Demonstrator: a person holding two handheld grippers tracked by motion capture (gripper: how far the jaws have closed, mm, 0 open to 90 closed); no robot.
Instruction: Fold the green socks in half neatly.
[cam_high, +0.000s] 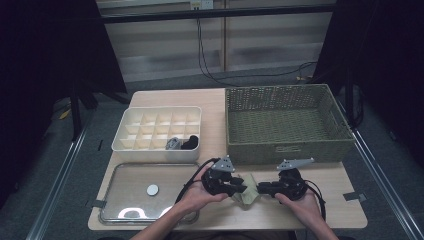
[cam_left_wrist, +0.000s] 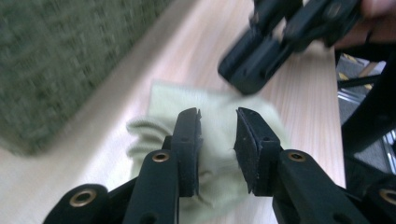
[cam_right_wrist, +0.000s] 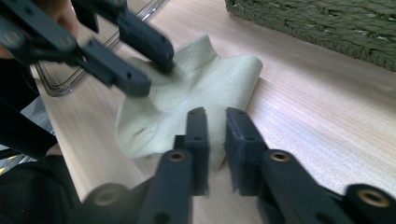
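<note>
A pale green sock-like cloth (cam_high: 248, 196) lies crumpled on the wooden table near its front edge, between my two grippers. My left gripper (cam_high: 242, 189) points right at it. In the left gripper view its jaws (cam_left_wrist: 218, 116) stand open over the cloth (cam_left_wrist: 215, 154), nothing pinched between them. My right gripper (cam_high: 260, 188) points left. Its jaws (cam_right_wrist: 215, 114) are narrowly open just short of the cloth's (cam_right_wrist: 187, 93) near edge. The left gripper's fingers (cam_right_wrist: 135, 60) reach the cloth's far side there, and the right gripper's fingers (cam_left_wrist: 252, 65) hang above the cloth's far end.
A green wicker basket (cam_high: 287, 150) stands just behind the grippers at the right. A white divided box (cam_high: 127, 145) holding a grey and a black item sits at the back left. A clear tray (cam_high: 117, 172) with a small white disc (cam_high: 152, 189) lies at the front left.
</note>
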